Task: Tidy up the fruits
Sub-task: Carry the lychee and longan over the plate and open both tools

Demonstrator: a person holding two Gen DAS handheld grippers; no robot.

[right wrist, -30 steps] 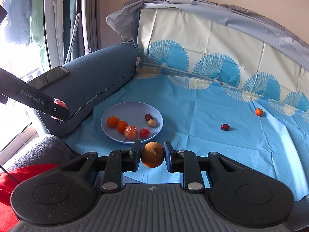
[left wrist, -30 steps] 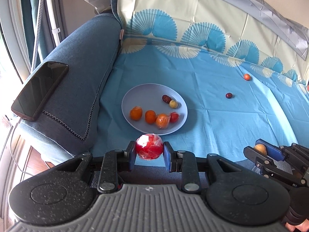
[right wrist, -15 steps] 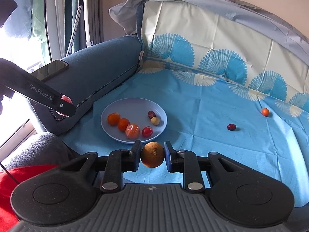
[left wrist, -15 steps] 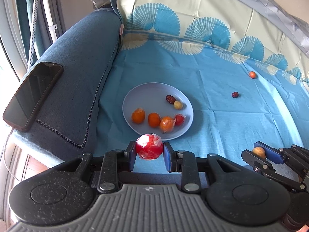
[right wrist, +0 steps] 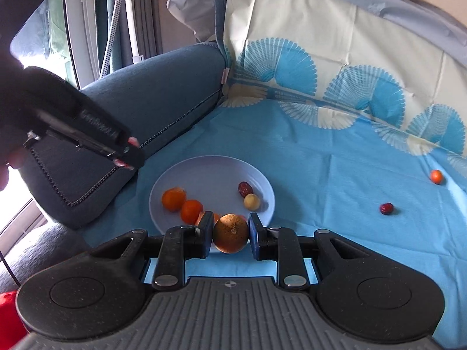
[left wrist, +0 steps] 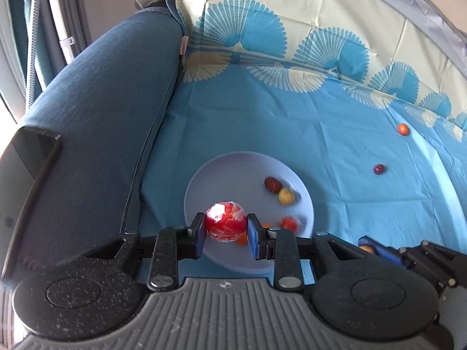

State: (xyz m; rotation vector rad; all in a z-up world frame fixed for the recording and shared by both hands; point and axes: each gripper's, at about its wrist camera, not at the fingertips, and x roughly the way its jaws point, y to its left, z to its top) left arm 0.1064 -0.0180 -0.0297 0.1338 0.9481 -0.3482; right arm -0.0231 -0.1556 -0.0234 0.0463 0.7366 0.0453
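Note:
My left gripper [left wrist: 225, 234] is shut on a red wrapped fruit [left wrist: 225, 226] and holds it over the near part of the pale plate [left wrist: 227, 169]. My right gripper [right wrist: 230, 234] is shut on a brown round fruit [right wrist: 230, 233] at the plate's [right wrist: 204, 172] near right edge. The plate holds two orange fruits [right wrist: 182, 204], a dark date [right wrist: 245, 188] and a small yellow fruit [right wrist: 252, 201]. A dark red fruit [right wrist: 386, 208] and a small orange fruit [right wrist: 436, 176] lie loose on the blue cloth [right wrist: 335, 180] to the right.
A blue sofa armrest [left wrist: 99, 110] rises left of the plate, with a black phone [left wrist: 26, 163] on it. The patterned cloth climbs the sofa back [right wrist: 335, 58]. The left gripper's body [right wrist: 73, 122] shows in the right wrist view above the armrest.
Both grippers have moved forward toward the plate with their fruits still held. The left one now hangs over the plate's near part, and the right one has reached its near edge.

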